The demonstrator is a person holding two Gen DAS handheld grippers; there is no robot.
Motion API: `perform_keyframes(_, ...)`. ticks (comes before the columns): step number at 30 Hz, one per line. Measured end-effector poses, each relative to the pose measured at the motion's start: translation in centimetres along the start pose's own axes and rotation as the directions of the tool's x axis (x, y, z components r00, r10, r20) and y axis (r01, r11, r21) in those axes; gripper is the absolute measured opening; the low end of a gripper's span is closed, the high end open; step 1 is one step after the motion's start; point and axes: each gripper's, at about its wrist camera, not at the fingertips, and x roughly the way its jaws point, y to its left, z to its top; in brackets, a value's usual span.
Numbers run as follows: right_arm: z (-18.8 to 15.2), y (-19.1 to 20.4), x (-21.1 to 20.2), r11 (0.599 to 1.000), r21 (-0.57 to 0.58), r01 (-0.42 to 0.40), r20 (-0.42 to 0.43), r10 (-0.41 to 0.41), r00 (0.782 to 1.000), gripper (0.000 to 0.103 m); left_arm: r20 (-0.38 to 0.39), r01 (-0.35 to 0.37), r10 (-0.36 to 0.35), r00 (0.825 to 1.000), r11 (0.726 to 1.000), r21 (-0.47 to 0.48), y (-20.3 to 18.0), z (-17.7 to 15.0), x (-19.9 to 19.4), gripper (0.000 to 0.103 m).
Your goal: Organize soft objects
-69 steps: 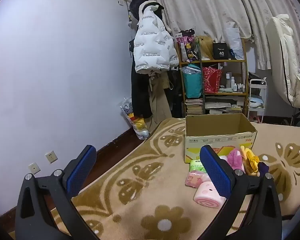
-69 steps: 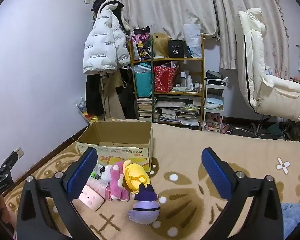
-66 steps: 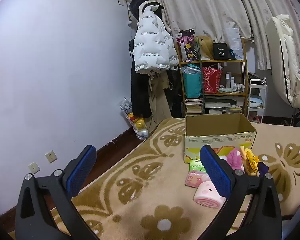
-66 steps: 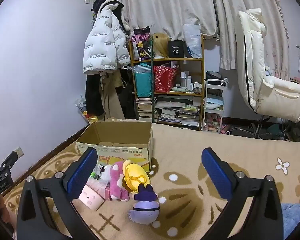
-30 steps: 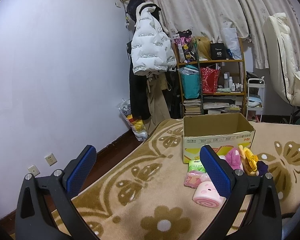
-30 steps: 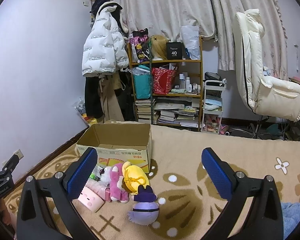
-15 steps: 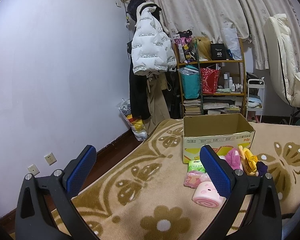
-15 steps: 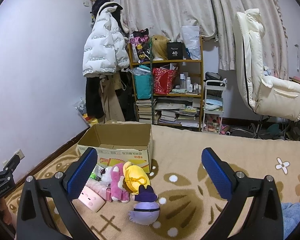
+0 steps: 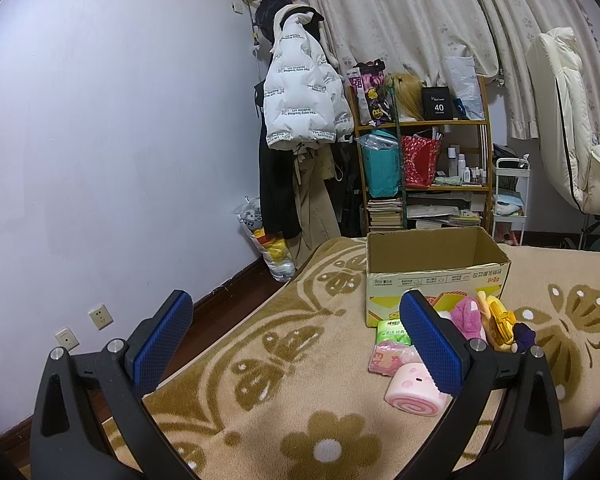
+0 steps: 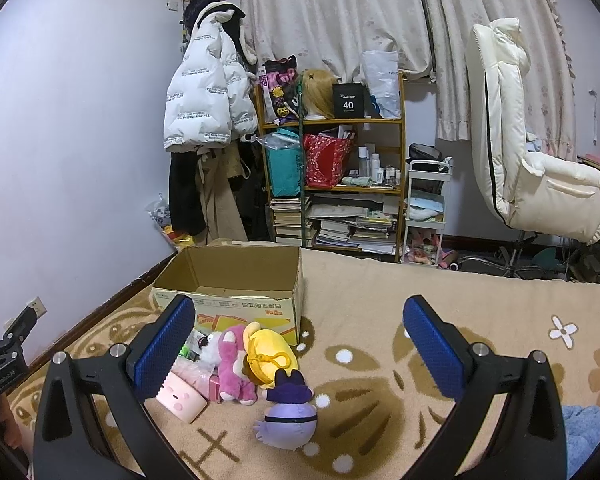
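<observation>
- Toys were seen heaped on the patterned blanket [image 10: 380, 292], just in front of the open cardboard box [image 10: 236, 304], apparently empty, though its floor was only partly shown.
- Both tools were held above the blanket with nothing between their pads: the left gripper [image 9: 300, 344] and the right gripper [image 10: 300, 348] were each spread wide.
- The purple plush [image 10: 286, 416] was set nearest the right gripper; the yellow plush [image 10: 270, 350] and the pink plush [image 10: 234, 364] were pressed together behind it.
- A double pick could be caused by that crowding, if the pads were closed across two toys at once.
- A slip was judged likely if the roll-shaped pink toy [image 9: 414, 390] were pinched at its rounded edge, since soft filling gives way.
- The green tissue pack [image 9: 392, 332] and the pink packet [image 9: 388, 358] were partly hidden behind the left gripper's pad, so a blind reach could knock them aside.
- The box could be shoved along the blanket by a low approach over its near wall.
</observation>
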Motion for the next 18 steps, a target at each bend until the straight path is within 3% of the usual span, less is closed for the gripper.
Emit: perform_keyframes(18, -0.03, -0.01, 0.09, 1.000, 0.002, 0.001, -0.002, -0.001, 1.000, 0.103, -0.003, 0.000, 0.000, 1.000, 1.000, 0.000, 0.04, -0.04, 0.15, 0.102)
